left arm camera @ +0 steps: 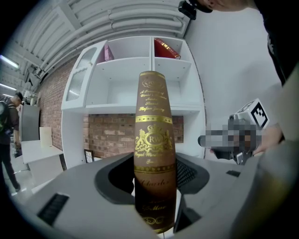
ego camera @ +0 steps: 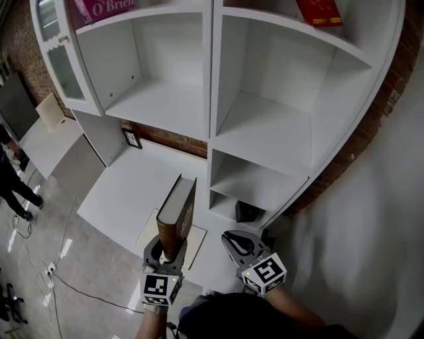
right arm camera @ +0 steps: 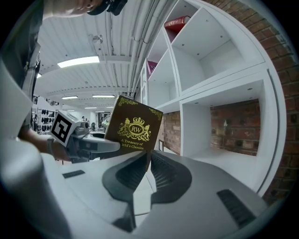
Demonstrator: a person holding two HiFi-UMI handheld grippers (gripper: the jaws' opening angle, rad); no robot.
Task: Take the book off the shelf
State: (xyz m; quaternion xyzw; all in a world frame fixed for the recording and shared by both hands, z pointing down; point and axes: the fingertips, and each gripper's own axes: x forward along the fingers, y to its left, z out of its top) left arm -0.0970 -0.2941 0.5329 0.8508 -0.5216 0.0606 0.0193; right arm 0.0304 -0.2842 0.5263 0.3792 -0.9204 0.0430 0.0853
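A brown hardcover book [ego camera: 179, 210] with gold print stands upright above the white desk, and my left gripper [ego camera: 169, 253] is shut on its lower end. In the left gripper view the book's spine [left arm camera: 152, 140] rises between the two jaws of the left gripper [left arm camera: 154, 163], whose pads press on both covers. My right gripper [ego camera: 240, 243] hovers just to the right of the book, shut, with nothing in it. In the right gripper view the jaws of the right gripper [right arm camera: 148, 161] meet, and the book's cover [right arm camera: 135, 130] shows beyond them, held by the left gripper [right arm camera: 96, 145].
The white shelf unit [ego camera: 212, 106] stands ahead, with a red book [ego camera: 319, 12] and a pink book [ego camera: 99, 8] on its top shelves. A small picture frame [ego camera: 132, 139] leans on the brick wall. A black object [ego camera: 247, 212] sits in the low cubby. A person [ego camera: 14, 189] stands far left.
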